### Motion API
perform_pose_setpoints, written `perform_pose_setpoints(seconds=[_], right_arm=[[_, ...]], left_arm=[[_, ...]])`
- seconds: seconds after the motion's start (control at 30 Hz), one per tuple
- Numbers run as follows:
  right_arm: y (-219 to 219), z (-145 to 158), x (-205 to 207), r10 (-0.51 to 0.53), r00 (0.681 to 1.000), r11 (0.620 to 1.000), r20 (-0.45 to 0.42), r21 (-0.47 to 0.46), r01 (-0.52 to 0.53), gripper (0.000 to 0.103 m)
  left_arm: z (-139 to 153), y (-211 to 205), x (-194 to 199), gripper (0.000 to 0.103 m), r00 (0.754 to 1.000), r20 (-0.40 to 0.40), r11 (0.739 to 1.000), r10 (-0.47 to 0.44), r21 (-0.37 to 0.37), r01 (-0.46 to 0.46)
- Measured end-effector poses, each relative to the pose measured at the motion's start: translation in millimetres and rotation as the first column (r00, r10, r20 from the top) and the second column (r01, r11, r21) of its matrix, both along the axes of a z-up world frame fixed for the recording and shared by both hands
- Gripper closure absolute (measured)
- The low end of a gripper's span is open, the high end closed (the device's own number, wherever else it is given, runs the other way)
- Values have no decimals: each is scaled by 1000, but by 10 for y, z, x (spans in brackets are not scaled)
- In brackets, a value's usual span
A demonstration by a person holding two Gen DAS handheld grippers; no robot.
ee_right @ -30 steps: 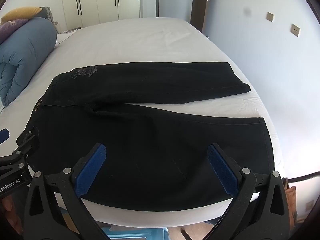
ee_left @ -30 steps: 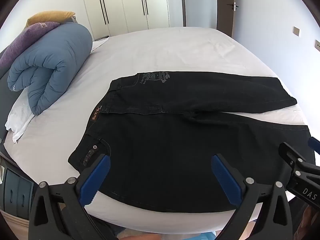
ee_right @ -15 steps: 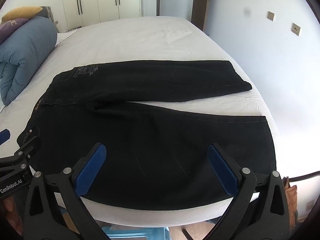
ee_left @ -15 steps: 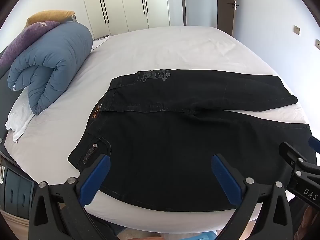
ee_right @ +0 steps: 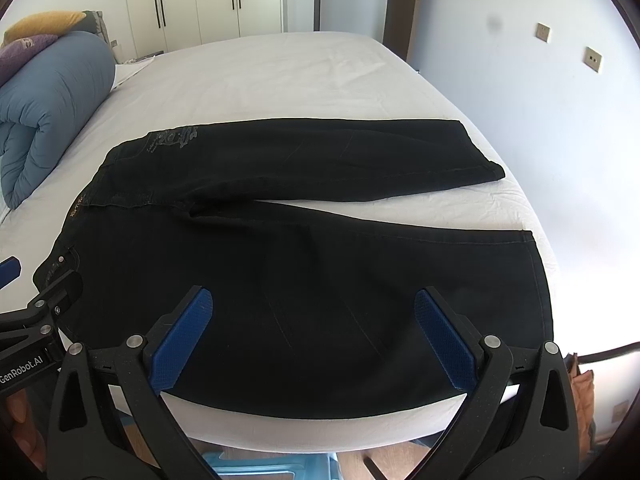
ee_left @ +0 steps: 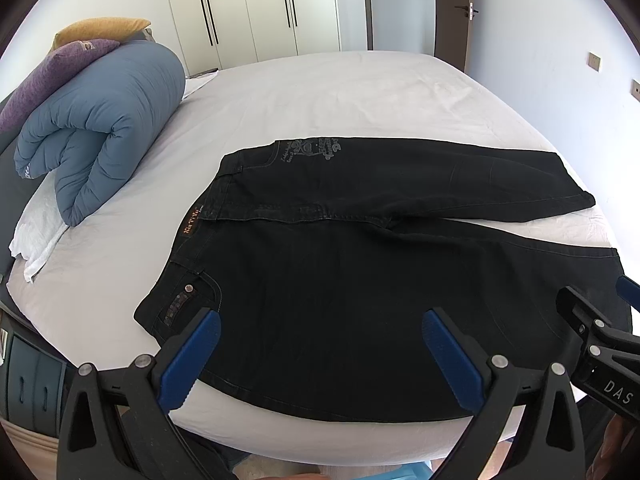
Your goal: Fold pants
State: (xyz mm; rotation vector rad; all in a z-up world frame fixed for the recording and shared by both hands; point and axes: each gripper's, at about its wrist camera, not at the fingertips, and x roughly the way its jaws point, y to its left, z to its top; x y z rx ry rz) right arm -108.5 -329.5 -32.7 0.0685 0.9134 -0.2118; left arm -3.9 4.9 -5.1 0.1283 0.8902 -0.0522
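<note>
Black pants [ee_left: 360, 280] lay flat on the bed [ee_left: 340, 92]; left gripper [ee_left: 320, 344] and right gripper [ee_right: 314, 328] both spread wide, holding nothing.

Pants [ee_left: 360, 280] on bed [ee_left: 340, 96] — duvet [ee_left: 100, 128] (left).

Quick tally from the left wrist view: one pair of black pants [ee_left: 360, 280] across the middle of the frame, two legs to it. One white bed [ee_left: 340, 96] underneath. One rolled blue duvet [ee_left: 104, 136] at the left, and stacked at upper left, one purple pillow [ee_left: 60, 68] and one yellow pillow [ee_left: 100, 28]. Two grippers: the left gripper [ee_left: 320, 344] bottom centre with two blue pads, and in the right wrist view the right gripper [ee_right: 314, 322] bottom centre, two blue pads again. Two wall switches [ee_right: 592, 58] upper right there.
</note>
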Motion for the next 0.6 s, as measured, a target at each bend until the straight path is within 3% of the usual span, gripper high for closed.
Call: perform_pose_setpoints(seconds=[0.6], right_arm=[[19, -26, -11, 4, 1000, 1000, -4, 2, -4, 0]], left_arm=[[-20, -3, -25, 0, 1000, -3, 1000, 4, -3, -4]])
